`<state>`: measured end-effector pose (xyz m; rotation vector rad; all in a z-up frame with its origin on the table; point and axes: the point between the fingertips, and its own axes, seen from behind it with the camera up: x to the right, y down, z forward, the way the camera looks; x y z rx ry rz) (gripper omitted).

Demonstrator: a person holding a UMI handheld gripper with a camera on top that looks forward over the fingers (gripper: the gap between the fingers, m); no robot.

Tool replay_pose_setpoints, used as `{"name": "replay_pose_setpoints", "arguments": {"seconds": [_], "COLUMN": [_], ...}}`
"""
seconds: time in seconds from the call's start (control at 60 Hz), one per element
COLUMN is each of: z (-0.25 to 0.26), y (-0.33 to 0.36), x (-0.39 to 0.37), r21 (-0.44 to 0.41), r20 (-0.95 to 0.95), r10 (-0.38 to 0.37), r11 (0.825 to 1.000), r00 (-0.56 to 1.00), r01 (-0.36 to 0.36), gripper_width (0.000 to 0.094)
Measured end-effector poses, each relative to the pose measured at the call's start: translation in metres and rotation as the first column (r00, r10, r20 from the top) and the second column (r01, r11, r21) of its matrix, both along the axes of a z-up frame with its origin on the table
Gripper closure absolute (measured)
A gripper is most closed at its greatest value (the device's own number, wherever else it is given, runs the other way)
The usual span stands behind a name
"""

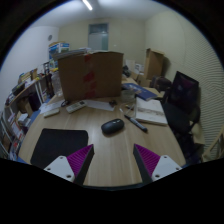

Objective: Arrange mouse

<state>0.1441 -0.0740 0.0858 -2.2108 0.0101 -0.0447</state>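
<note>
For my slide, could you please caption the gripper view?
Open gripper faces a mouse on the desk, beside a mousepad.

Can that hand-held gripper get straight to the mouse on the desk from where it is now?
Probably yes. The mouse lies on bare wooden desk ahead of the open gripper, nothing lying between them. The black mouse mat sits off to one side, the papers to the other.

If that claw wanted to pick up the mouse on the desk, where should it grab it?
Probably across its narrow middle, coming down from above. The mouse lies flat on the wooden table, low and rounded, its long axis running sideways, so a finger in front and one behind would fit. The gripper is open, with the mouse just ahead.
</note>
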Motion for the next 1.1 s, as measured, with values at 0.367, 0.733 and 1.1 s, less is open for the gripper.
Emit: {"name": "replay_pose_setpoints", "arguments": {"seconds": [0.367,0.733,1.1], "z": [-0.096,-0.095,0.001], "y": [0.127,0.205,0.163], "x": [-0.014,-0.022,-0.057], "r21": [-0.042,0.006,0.078], "r20": [-0.028,-0.022,-0.068], "r10": [0.154,0.112,0.125], "r11": [0.987,0.994,0.990], "r00": [0.988,0.993,0.990], "r01": [-0.155,-0.112,-0.120], "gripper_width": [0.0129,0.0337,0.0583]}}
